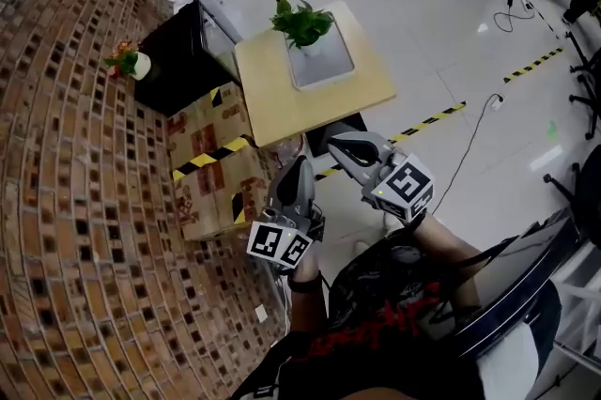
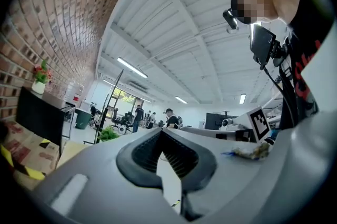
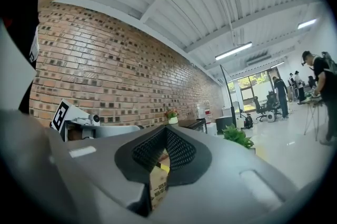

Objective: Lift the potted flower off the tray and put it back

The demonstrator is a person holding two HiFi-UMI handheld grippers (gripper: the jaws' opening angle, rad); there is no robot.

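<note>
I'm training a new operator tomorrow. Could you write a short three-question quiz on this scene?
1. True or false: the potted plant stands on the grey tray.
2. How do the right gripper jaws stand? A: wide apart. B: together, holding nothing. C: closed on the pot.
3. Fill in: the tray lies on a wooden ____.

Key: 1 true; 2 B; 3 table.
</note>
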